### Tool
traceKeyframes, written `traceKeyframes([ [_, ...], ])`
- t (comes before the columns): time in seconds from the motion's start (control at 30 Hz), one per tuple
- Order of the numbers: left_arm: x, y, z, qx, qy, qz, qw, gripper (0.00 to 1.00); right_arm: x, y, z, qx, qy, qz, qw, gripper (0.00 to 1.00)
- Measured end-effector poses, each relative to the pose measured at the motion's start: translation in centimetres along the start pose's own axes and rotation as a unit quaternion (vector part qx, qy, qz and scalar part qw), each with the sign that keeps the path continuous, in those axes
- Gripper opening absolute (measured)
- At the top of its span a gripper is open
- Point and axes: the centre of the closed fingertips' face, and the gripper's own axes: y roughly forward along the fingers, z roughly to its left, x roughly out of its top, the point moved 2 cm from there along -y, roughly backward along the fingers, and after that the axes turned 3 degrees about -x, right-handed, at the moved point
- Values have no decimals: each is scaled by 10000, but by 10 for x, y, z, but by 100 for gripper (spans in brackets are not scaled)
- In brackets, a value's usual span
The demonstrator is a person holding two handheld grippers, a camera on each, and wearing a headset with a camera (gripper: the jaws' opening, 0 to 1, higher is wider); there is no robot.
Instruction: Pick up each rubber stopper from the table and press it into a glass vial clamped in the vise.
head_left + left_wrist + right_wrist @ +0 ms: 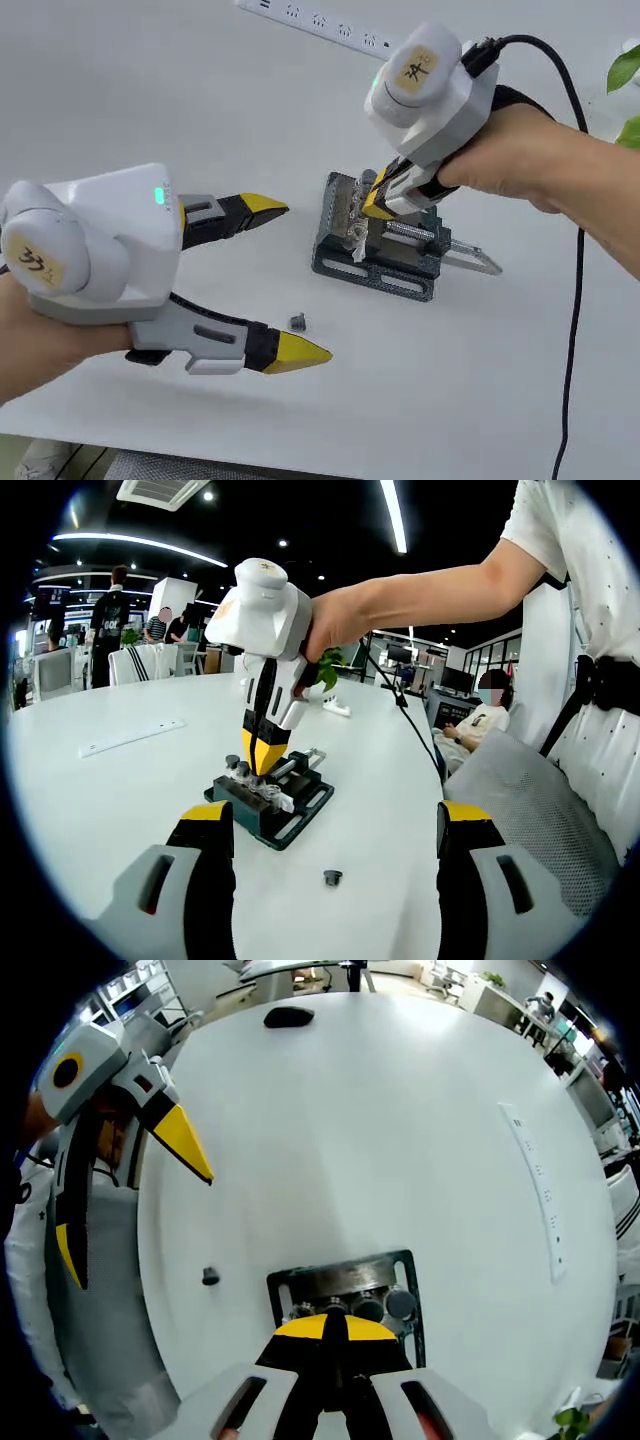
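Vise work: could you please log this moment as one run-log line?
left gripper: open, above table | right gripper: shut, tips down at vials in vise | stopper: one loose on table

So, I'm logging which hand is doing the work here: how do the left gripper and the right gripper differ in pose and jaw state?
The left gripper has its jaws wide apart, while the right gripper's are closed together. The left gripper lies roughly level above the table near a loose stopper, while the right gripper points steeply down at the vise. Both have white bodies and yellow-tipped jaws.
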Motion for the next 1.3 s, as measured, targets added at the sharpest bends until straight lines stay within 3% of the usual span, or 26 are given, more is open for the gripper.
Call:
traceKeyframes([
  [0.43,2,3,0,-53,56,30,10000,82,0,2,-1,-115,-134,75,9998,0],
  [0.97,2,-7,-1,52,97,139,9998,82,-2,0,-1,-29,195,-411,9990,0],
  [1.3,4,-5,-4,39,120,195,9997,82,-7,-3,-2,-117,316,-598,9976,3],
])
